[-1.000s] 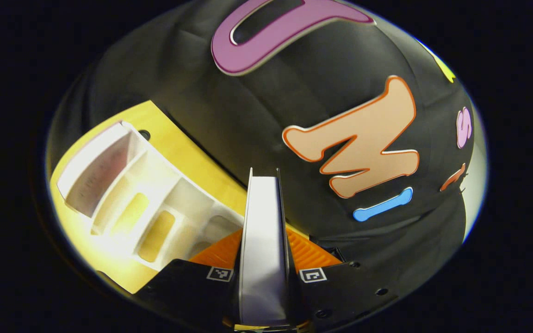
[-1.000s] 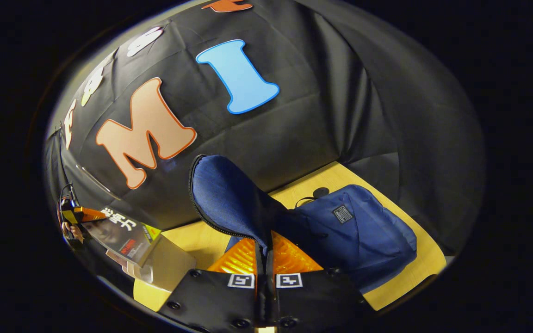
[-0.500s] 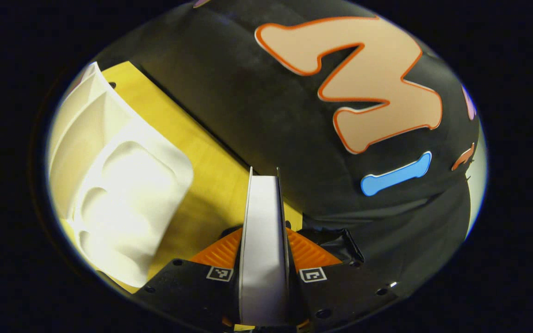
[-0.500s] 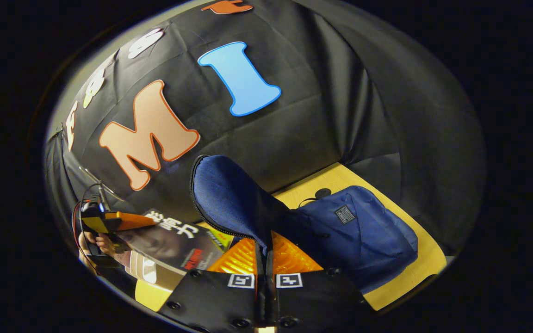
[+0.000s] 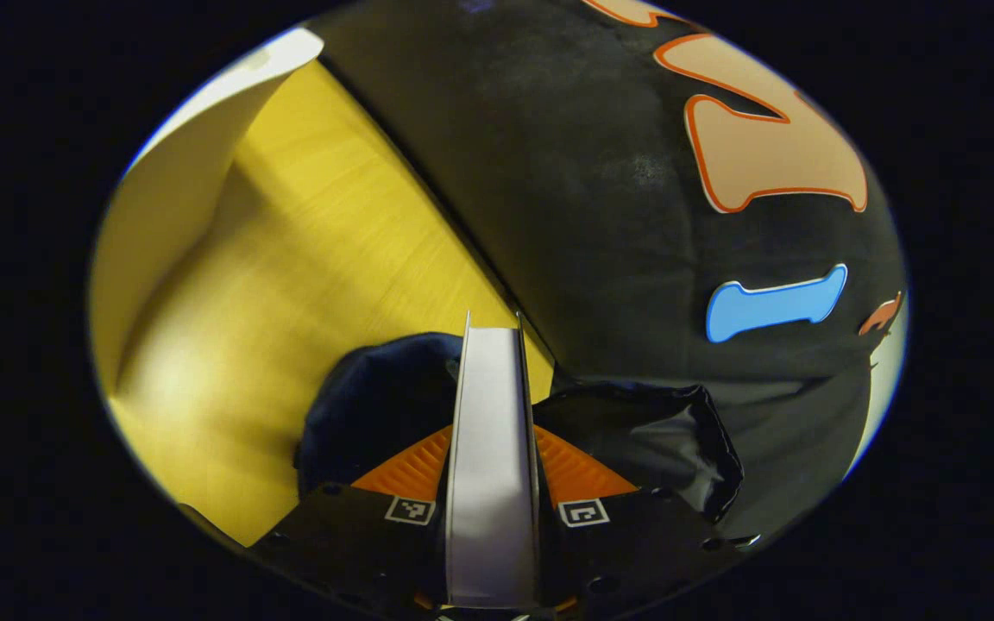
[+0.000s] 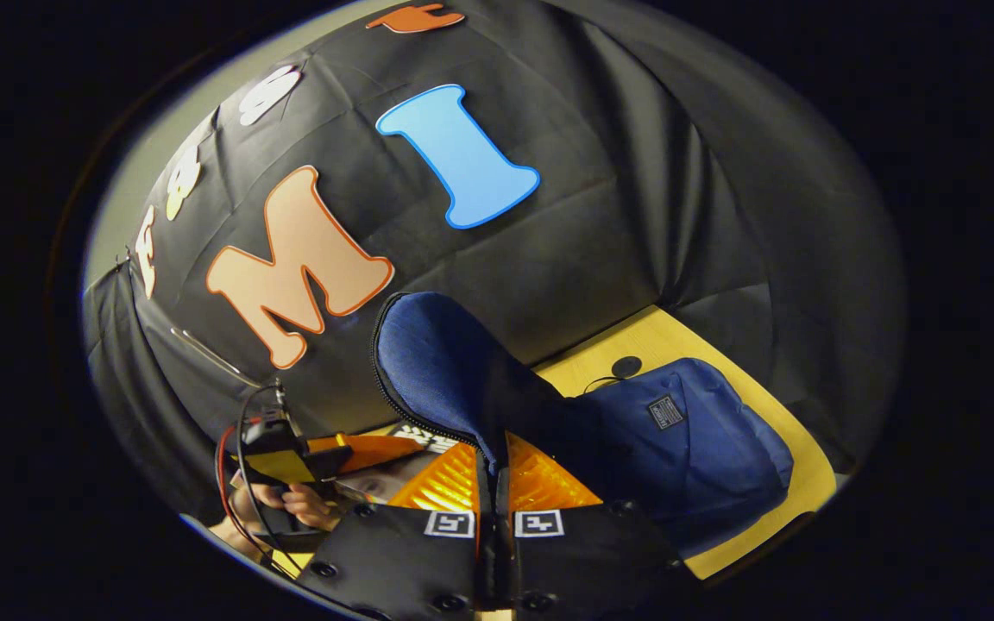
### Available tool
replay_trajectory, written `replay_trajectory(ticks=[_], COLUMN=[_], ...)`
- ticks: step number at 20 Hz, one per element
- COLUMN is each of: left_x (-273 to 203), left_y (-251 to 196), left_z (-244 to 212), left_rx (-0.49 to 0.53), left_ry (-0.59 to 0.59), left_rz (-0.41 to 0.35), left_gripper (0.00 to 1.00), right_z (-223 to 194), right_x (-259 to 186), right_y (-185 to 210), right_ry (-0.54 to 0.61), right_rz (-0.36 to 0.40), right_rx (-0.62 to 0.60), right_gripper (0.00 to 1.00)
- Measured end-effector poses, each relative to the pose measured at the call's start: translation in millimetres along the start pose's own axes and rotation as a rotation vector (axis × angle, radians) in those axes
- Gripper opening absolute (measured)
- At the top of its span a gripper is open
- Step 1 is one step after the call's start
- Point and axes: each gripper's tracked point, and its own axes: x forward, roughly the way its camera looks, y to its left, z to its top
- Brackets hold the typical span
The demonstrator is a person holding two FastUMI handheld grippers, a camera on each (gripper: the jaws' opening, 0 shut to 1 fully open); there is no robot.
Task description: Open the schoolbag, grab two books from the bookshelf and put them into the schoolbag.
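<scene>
Schoolbag flap pinched in right claw; book, cover hidden, in left claw.

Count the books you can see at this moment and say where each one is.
1. The book is clamped between the left gripper fingers, above the open schoolbag, whose flap the right gripper holds up. Others may be hidden.

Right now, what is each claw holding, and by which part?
Left claw: a book, gripped across its covers. Right claw: the schoolbag's flap, pinched at its zipper edge.
</scene>
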Motion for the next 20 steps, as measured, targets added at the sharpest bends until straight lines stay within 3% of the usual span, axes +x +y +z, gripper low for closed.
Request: replay_trajectory(ticks=[2,10,14,16,18,20], left_x=[9.2,56.2,66.1,64.2,54.2,45.0], left_y=[0.0,28.7,41.0,49.5,62.5,69.7], left_z=[-14.0,-74.5,-81.3,-84.6,-83.7,-78.8], left_rx=[-0.051,-0.174,-0.199,-0.096,0.067,0.218], left_ry=[-0.012,0.010,0.014,0.030,0.076,0.103], left_rz=[-0.035,-0.031,0.018,0.098,0.207,0.266], left_gripper=[0.38,0.39,0.38,0.42,0.61,0.82], right_z=[-2.6,-6.8,-9.3,-8.7,-9.7,-10.0], right_x=[-0.3,2.6,2.2,2.8,2.9,4.8], right_y=[2.5,1.6,0.8,-0.5,0.3,-0.3], right_ry=[0.011,0.032,0.031,0.033,0.036,0.034], right_rz=[0.021,0.060,0.063,0.060,0.060,0.057], right_rx=[0.006,-0.005,-0.004,-0.009,-0.006,-0.002], right_gripper=[0.05,0.05,0.05,0.05,0.05,0.05])
